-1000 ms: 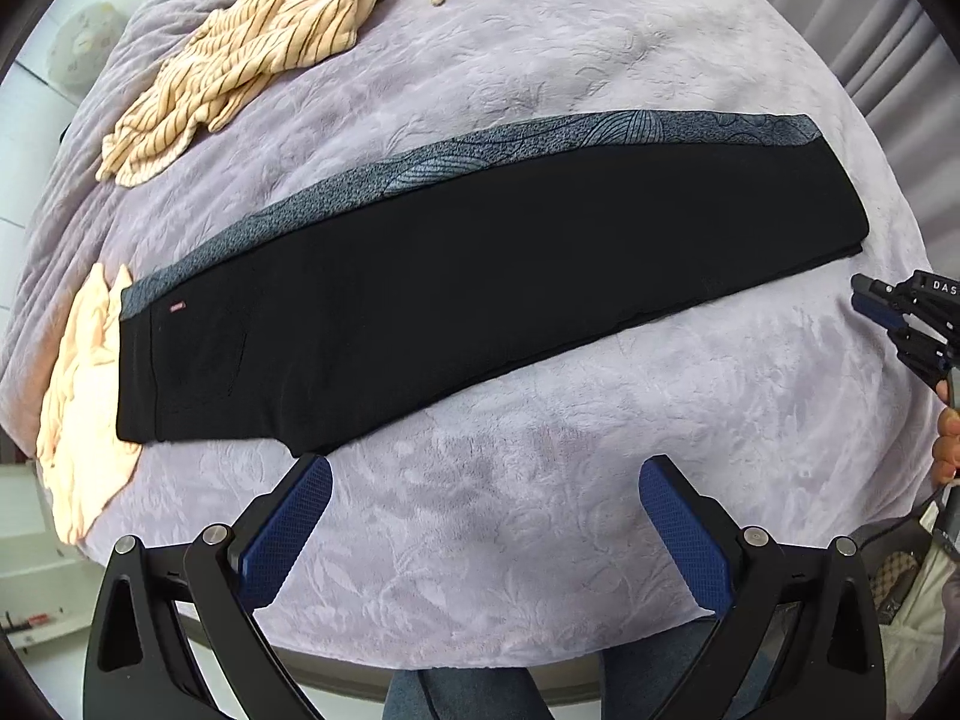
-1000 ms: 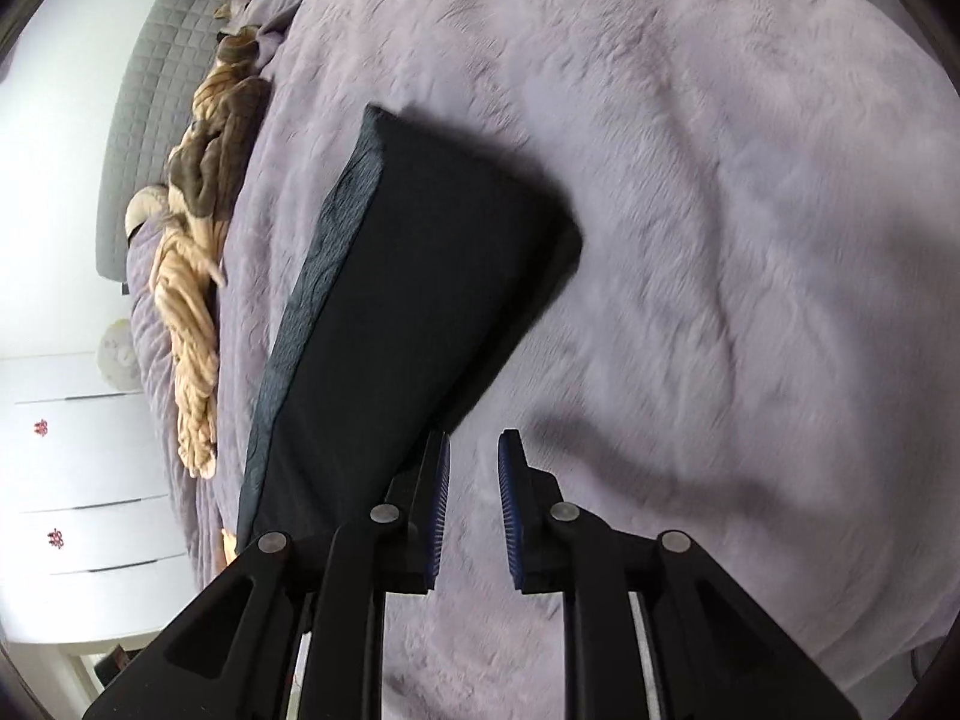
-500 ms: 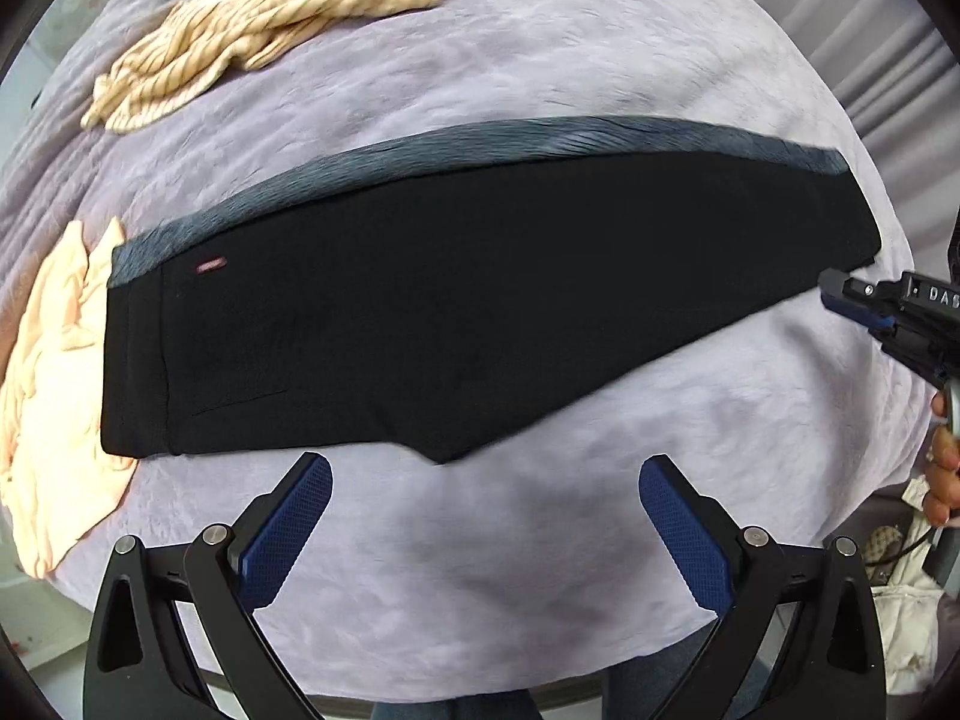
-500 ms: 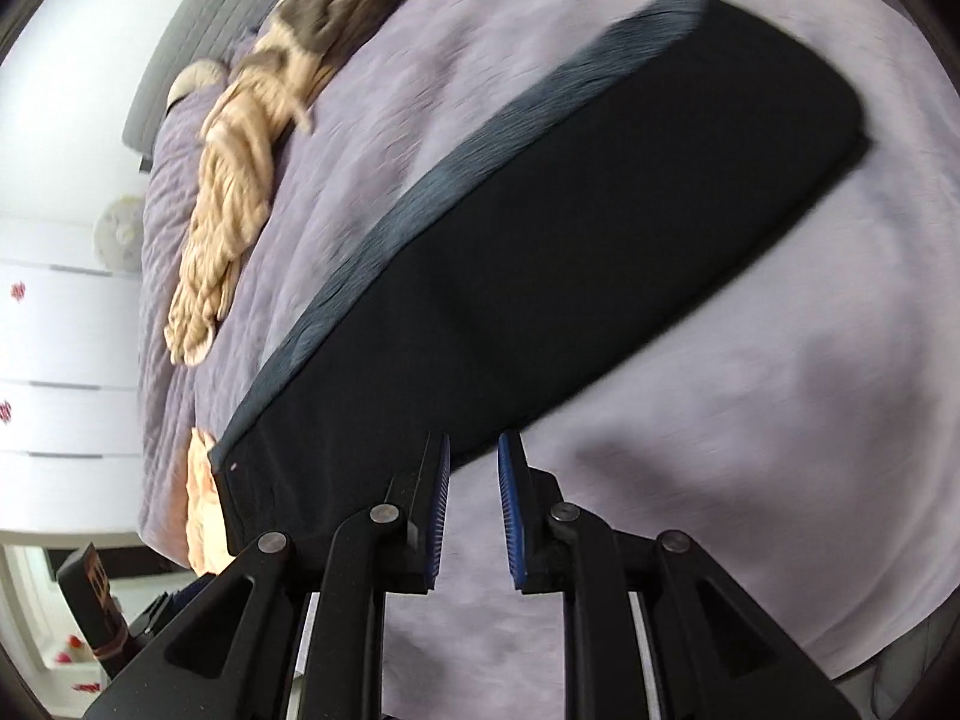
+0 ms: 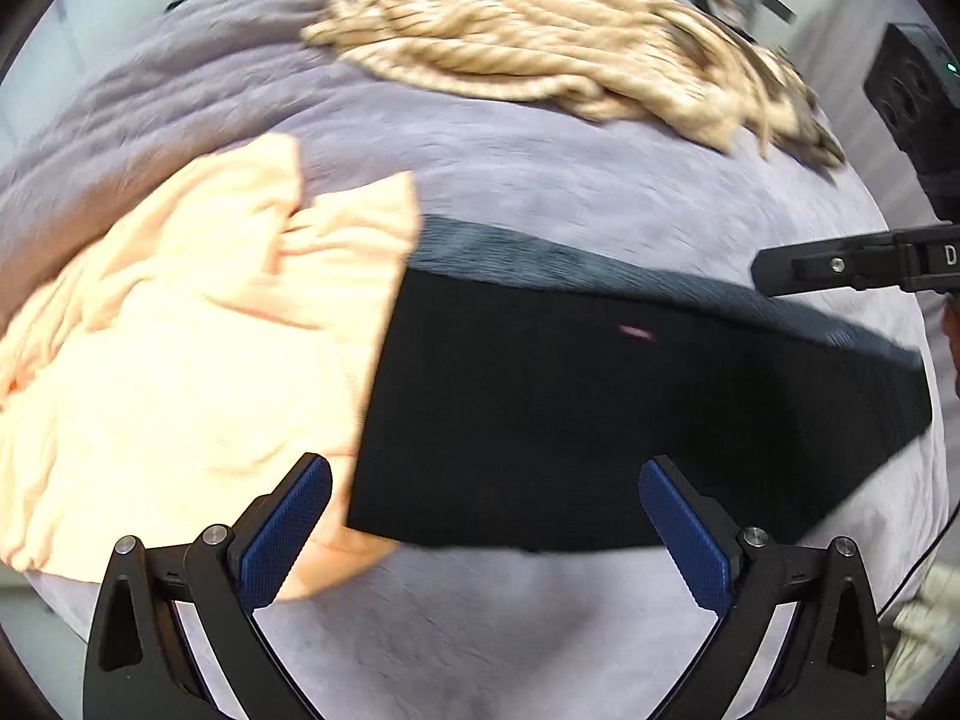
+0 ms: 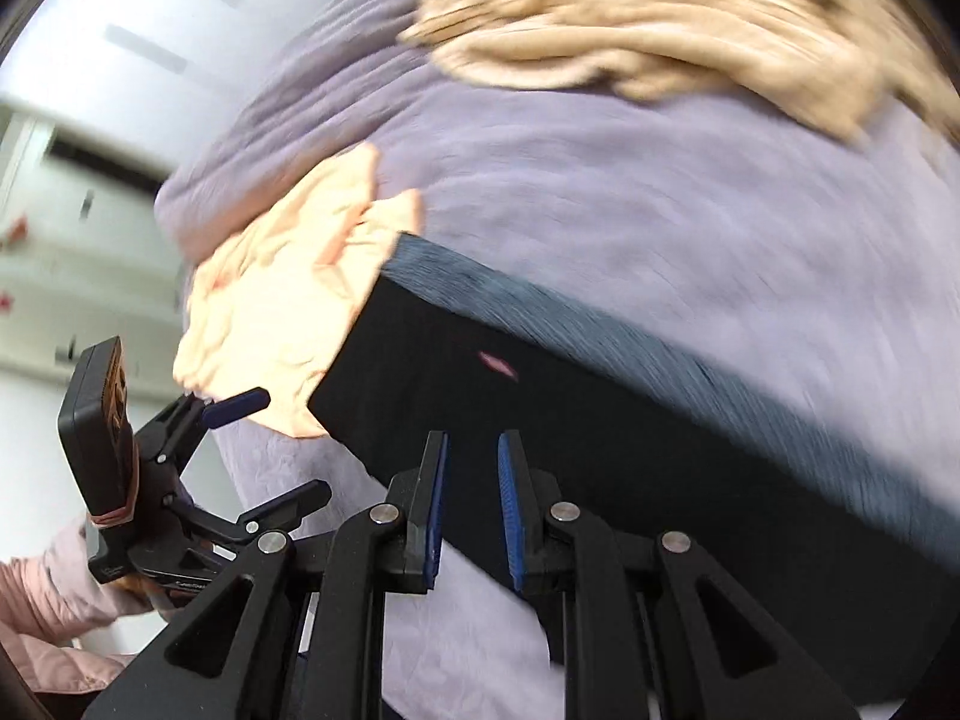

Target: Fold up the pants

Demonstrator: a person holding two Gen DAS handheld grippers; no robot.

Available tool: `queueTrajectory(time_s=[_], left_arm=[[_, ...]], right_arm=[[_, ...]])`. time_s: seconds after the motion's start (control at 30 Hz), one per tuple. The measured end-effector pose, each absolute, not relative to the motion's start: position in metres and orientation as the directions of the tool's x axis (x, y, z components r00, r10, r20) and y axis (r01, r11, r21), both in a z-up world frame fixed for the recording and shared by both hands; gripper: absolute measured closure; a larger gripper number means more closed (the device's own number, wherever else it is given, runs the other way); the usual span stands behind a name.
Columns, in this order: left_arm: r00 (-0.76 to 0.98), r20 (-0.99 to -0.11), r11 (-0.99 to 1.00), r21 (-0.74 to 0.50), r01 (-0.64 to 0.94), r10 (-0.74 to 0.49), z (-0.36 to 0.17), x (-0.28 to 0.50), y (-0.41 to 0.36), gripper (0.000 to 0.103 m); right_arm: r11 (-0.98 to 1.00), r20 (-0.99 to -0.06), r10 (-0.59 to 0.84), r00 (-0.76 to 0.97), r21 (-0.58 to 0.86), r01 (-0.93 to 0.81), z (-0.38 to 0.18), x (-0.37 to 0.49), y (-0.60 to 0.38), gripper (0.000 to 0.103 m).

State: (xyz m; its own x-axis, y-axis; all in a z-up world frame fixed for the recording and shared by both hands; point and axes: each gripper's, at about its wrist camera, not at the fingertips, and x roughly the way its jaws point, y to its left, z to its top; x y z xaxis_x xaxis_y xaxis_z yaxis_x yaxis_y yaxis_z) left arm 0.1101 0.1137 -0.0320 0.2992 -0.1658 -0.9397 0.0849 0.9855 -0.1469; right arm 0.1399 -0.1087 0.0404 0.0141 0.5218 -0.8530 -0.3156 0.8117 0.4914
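Now the black pants (image 5: 600,414) lie flat, folded lengthwise, on the lilac bedspread (image 5: 540,192), waist end overlapping a peach garment (image 5: 180,348). Our left gripper (image 5: 483,516) is spread wide and empty; our right gripper (image 6: 471,504), jaws just opening, stands narrowly parted over the waist — nothing between. We risk pinching peach cloth too. Beyond: a striped top (image 5: 540,66), white cupboards (image 6: 90,120)

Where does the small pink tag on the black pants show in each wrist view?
Left wrist: pink tag right of centre, near the pants' grey strip.
Right wrist: tag at centre, above the fingertips.
Shared landmark: peach garment at the waistband end.
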Motion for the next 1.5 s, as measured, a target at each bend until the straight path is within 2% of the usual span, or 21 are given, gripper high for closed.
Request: queueTrajectory(time_s=[0.03,0.1,0.23,0.37,0.4,0.43,0.47,0.6,0.67,0.8,0.87,0.97,1.0,1.07,1.1,1.13,1.17,1.23,1.33,1.43,1.5], left_arm=[[0.298,-0.94,0.986,-0.157,0.06,-0.167,-0.039,0.115,0.125,0.0],[0.29,-0.938,0.982,-0.186,0.044,-0.191,-0.052,0.125,0.138,0.0],[0.269,-0.934,0.972,-0.224,0.072,-0.235,-0.075,0.134,0.146,0.0],[0.24,-0.934,0.964,-0.252,0.086,-0.265,-0.09,0.134,0.145,0.0],[0.23,-0.936,0.964,-0.254,0.085,-0.267,-0.093,0.133,0.145,0.0],[0.223,-0.937,0.963,-0.258,0.082,-0.27,-0.096,0.132,0.145,0.0],[0.22,-0.936,0.961,-0.264,0.08,-0.275,-0.095,0.13,0.146,0.0],[0.222,-0.933,0.959,-0.271,0.079,-0.282,-0.093,0.118,0.151,0.0],[0.226,-0.939,0.965,-0.251,0.072,-0.26,-0.091,0.115,0.153,0.0],[0.287,-0.909,0.953,-0.288,0.094,-0.303,-0.076,0.124,0.157,0.0],[0.281,-0.9,0.943,-0.312,0.118,-0.333,-0.081,0.135,0.156,0.0],[0.201,-0.889,0.91,-0.389,0.142,-0.411,-0.104,0.143,0.152,0.0],[0.188,-0.886,0.904,-0.402,0.144,-0.424,-0.109,0.142,0.153,0.004],[0.182,-0.869,0.885,-0.434,0.166,-0.461,-0.11,0.139,0.156,0.018],[0.172,-0.855,0.869,-0.461,0.178,-0.489,-0.109,0.136,0.158,0.037],[0.162,-0.851,0.863,-0.473,0.179,-0.5,-0.109,0.134,0.16,0.046],[0.16,-0.852,0.863,-0.471,0.184,-0.499,-0.109,0.133,0.161,0.05],[0.157,-0.858,0.868,-0.463,0.182,-0.49,-0.108,0.133,0.17,0.076],[0.148,-0.827,0.84,-0.529,0.126,-0.543,-0.099,0.14,0.194,0.082],[0.123,-0.869,0.872,-0.458,0.173,-0.48,-0.105,0.13,0.191,0.083],[0.129,-0.889,0.89,-0.41,0.201,-0.439,-0.108,0.124,0.185,0.083]], right_arm=[[0.8,-0.86,0.509,-0.021,0.482,-0.358,0.035,0.156,-0.086,0.066],[0.788,-0.884,0.465,-0.059,0.443,-0.428,0.022,0.179,-0.047,0.055],[0.757,-0.919,0.379,-0.113,0.377,-0.534,-0.016,0.21,0.009,0.055],[0.778,-0.939,0.315,-0.139,0.339,-0.528,-0.052,0.23,0.027,0.056],[0.787,-0.939,0.31,-0.149,0.342,-0.513,-0.059,0.234,0.027,0.06],[0.789,-0.931,0.321,-0.173,0.364,-0.494,-0.066,0.238,0.026,0.084],[0.786,-0.923,0.329,-0.197,0.384,-0.484,-0.068,0.238,0.026,0.096],[0.697,-0.894,0.368,-0.256,0.447,-0.56,-0.047,0.222,0.036,0.1],[0.683,-0.909,0.346,-0.233,0.414,-0.601,-0.037,0.22,0.042,0.1],[0.734,-0.911,0.375,-0.172,0.405,-0.545,-0.037,0.249,0.033,0.096],[0.73,-0.898,0.391,-0.202,0.437,-0.526,-0.043,0.256,0.029,0.089],[0.704,-0.906,0.349,-0.241,0.423,-0.571,-0.059,0.237,0.053,0.073],[0.702,-0.918,0.316,-0.239,0.396,-0.592,-0.064,0.234,0.057,0.071],[0.706,-0.93,0.29,-0.227,0.368,-0.605,-0.074,0.231,0.06,0.071],[0.713,-0.928,0.293,-0.231,0.373,-0.594,-0.078,0.231,0.059,0.074],[0.721,-0.921,0.31,-0.235,0.389,-0.573,-0.08,0.231,0.057,0.094],[0.724,-0.921,0.314,-0.232,0.39,-0.569,-0.08,0.23,0.057,0.097],[0.714,-0.906,0.342,-0.247,0.422,-0.558,-0.076,0.226,0.054,0.098],[0.687,-0.884,0.393,-0.254,0.466,-0.558,-0.059,0.221,0.051,0.099],[0.635,-0.838,0.475,-0.268,0.537,-0.556,-0.037,0.217,0.062,0.103],[0.643,-0.857,0.46,-0.234,0.503,-0.577,-0.037,0.215,0.074,0.103]])
